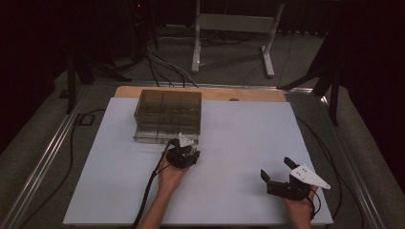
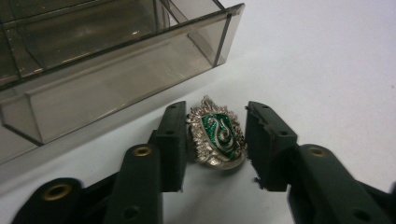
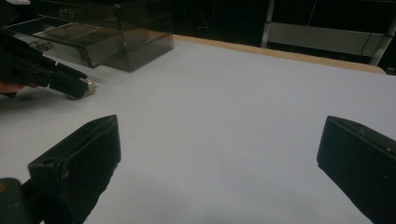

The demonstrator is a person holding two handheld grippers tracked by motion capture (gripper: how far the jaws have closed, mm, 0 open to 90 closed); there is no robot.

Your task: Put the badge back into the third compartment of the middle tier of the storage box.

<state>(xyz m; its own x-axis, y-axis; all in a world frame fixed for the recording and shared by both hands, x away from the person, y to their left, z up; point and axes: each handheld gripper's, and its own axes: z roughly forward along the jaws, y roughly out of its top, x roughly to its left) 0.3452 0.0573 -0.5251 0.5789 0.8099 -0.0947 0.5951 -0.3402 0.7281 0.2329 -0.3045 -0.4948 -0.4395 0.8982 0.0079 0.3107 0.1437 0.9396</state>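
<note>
A silver crest-shaped badge [image 2: 219, 133] with a green enamel shield lies flat on the white table [image 1: 239, 138], just in front of a smoked plastic organiser box [image 1: 167, 112]. My left gripper [image 2: 217, 135] points down over it. Its two black pads [image 2: 173, 140] stand on either side of the badge, close to its edges, and I see no firm squeeze. From the right gripper view the badge [image 3: 87, 87] glints at the tip of the left gripper [image 3: 77, 88]. My right gripper [image 1: 276, 168] rests open near the table's front right, with bare table between its jaws [image 3: 217, 140].
The box [image 2: 116, 88] has a lower drawer pulled out toward the badge, and its compartments look dim. A cable runs from the left gripper down the forearm. A wooden table edge [image 1: 258, 94] and a metal stand [image 1: 234, 24] lie beyond the white surface.
</note>
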